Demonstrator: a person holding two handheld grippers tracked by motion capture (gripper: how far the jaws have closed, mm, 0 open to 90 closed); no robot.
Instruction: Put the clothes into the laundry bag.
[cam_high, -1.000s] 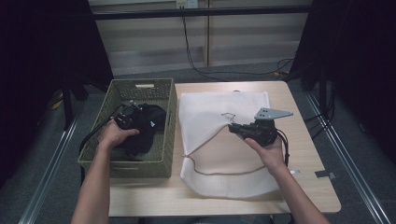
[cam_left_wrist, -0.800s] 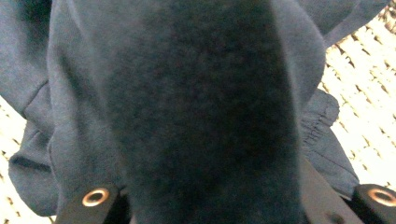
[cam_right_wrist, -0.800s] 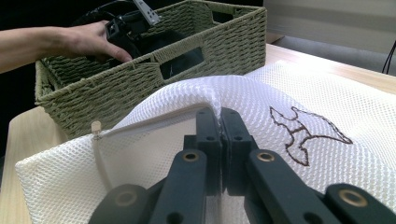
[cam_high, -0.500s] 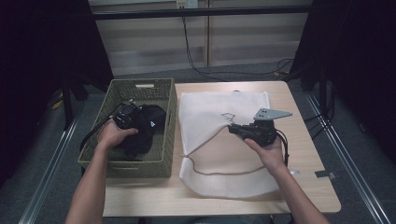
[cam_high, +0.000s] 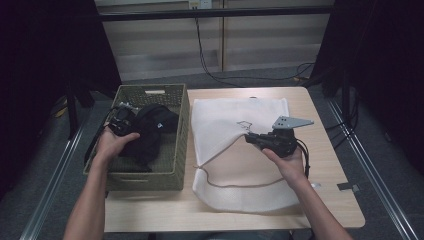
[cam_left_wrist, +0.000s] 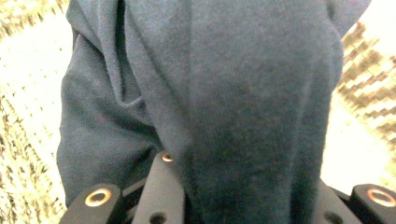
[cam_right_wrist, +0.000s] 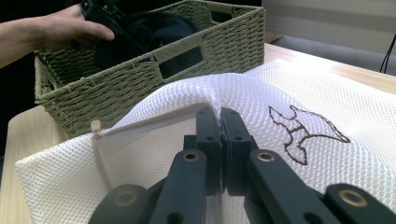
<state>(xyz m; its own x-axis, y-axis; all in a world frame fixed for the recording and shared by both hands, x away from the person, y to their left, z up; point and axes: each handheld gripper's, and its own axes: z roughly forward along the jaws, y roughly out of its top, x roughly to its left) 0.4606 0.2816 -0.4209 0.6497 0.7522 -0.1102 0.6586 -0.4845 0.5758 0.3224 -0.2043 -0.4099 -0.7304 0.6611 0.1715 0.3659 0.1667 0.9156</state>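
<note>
A dark blue garment (cam_high: 152, 129) hangs partly raised over the green woven basket (cam_high: 150, 90) at the table's left. My left gripper (cam_high: 134, 125) is shut on it. In the left gripper view the cloth (cam_left_wrist: 243, 93) drapes thickly between the two black jaws of my left gripper (cam_left_wrist: 243, 203). A white mesh laundry bag (cam_high: 235, 112) with a small dark emblem lies across the table's middle. My right gripper (cam_high: 249, 139) is shut on the bag's upper layer by the opening and holds it lifted. In the right gripper view my right gripper (cam_right_wrist: 219, 123) pinches the mesh (cam_right_wrist: 289, 88).
The basket (cam_right_wrist: 140, 77) stands directly left of the bag, its wall close to the bag's opening. The bag's zipper pull (cam_right_wrist: 96, 126) hangs at the mouth's left end. Bare wooden table (cam_high: 330, 200) lies right of and in front of the bag. Dark curtains flank the table.
My left hand has risen a little inside the basket, lifting the dark garment with it. The right hand and the bag's raised layer have stayed where they were.
</note>
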